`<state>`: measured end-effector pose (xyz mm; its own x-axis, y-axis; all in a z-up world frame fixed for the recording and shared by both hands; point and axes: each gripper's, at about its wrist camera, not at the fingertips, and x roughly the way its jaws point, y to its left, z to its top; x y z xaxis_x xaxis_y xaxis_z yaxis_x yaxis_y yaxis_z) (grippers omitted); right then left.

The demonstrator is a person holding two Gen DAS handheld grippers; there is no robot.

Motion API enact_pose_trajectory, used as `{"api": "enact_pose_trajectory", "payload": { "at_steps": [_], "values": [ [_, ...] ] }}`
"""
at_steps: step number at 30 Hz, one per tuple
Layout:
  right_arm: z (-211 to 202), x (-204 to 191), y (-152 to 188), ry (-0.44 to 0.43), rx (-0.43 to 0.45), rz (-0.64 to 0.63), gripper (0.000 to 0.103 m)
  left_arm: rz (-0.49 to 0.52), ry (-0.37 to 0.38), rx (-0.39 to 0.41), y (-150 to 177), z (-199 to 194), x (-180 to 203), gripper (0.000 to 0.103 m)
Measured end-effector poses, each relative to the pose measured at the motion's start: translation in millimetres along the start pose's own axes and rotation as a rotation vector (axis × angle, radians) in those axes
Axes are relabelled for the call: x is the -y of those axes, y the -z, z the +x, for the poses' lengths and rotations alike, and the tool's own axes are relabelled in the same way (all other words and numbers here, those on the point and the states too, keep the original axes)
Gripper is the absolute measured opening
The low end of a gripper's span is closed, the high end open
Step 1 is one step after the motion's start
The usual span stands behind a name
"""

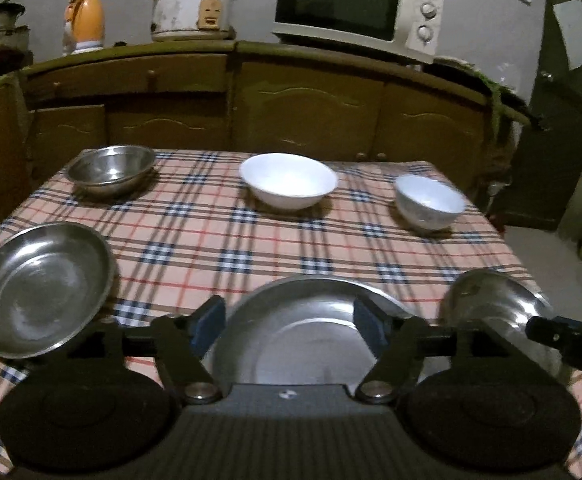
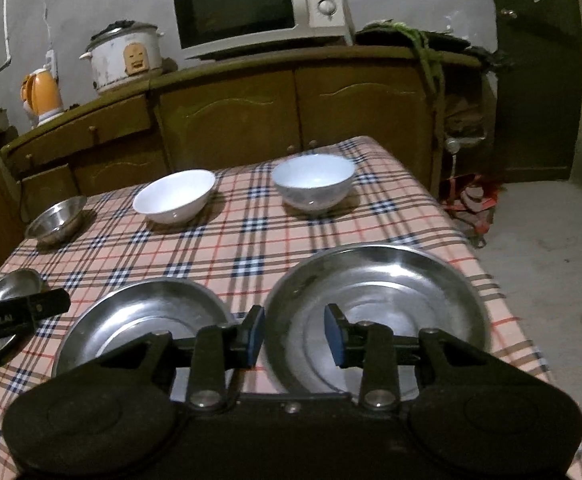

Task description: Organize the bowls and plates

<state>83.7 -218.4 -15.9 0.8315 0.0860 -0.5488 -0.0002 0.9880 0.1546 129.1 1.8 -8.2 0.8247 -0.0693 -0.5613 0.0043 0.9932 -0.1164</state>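
Observation:
Three steel plates lie along the near edge of the plaid table: left plate, middle plate and right plate. At the back stand a steel bowl, a wide white bowl and a small white bowl. My left gripper is open and empty, above the middle plate's near rim. My right gripper is open and empty, over the left rim of the right plate, beside the middle plate. The bowls show again in the right wrist view: steel, wide white, small white.
The table's plaid cloth drops off at the right edge to the floor. Behind stands a wooden cabinet with a microwave, rice cooker and orange kettle. The right gripper's body juts in beside the right plate.

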Motion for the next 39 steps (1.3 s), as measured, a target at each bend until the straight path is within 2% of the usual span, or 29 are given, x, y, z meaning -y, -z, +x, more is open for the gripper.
{"api": "enact_pose_trajectory", "payload": {
  "at_steps": [9,19,25,29,34,39],
  "values": [
    [-15.0,32.7,-1.2,0.036,0.019,0.029,0.042,0.061,0.048,0.003,1.3,-2.5,37.3,0.083],
    [-10.1,73.8,-2.0,0.092,0.019,0.072,0.044,0.113,0.078,-0.005,1.4,8.5,74.2,0.089],
    [-2.0,93.2,-1.8,0.117,0.001,0.078,0.052,0.149,0.102,-0.023,3.5,20.9,96.0,0.089],
    [4.6,104.5,1.6,0.121,-0.015,0.102,0.063,0.161,0.113,-0.035,4.4,30.3,104.4,0.090],
    [19.0,115.8,4.7,0.132,-0.055,0.137,0.063,0.163,0.118,-0.060,4.1,47.6,110.3,0.091],
    [31.3,123.1,2.1,0.108,-0.086,0.165,0.065,0.168,0.136,-0.085,2.7,64.9,118.2,0.091]
  ]
}}
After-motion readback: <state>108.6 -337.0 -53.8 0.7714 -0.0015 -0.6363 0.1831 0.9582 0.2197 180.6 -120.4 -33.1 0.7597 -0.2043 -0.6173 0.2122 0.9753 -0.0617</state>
